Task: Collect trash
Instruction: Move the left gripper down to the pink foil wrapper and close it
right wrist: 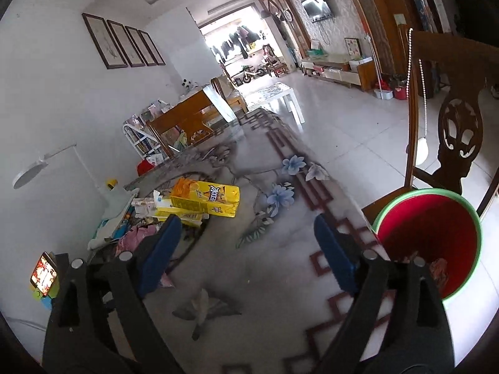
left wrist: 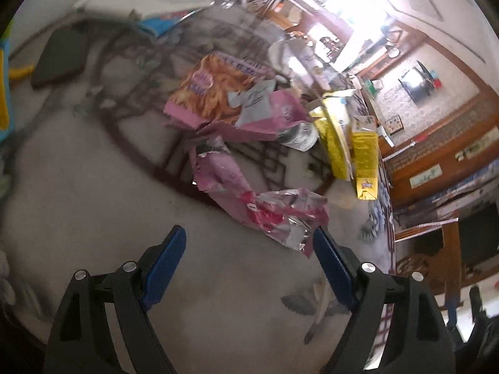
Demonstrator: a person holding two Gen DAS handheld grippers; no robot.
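Observation:
Trash lies in a heap on a patterned glass table. In the left wrist view a crumpled pink foil wrapper lies just ahead of my left gripper, which is open with nothing between its blue pads. Beyond it lie a pink snack bag and yellow cartons. In the right wrist view my right gripper is open and empty above the table. A yellow box lies ahead to its left. A red bin with a green rim stands at the table's right edge, with something in its bottom.
A carved wooden chair stands behind the bin. A lit phone sits at the table's left, near papers and a white lamp. A dark pad lies on the table's far side in the left wrist view.

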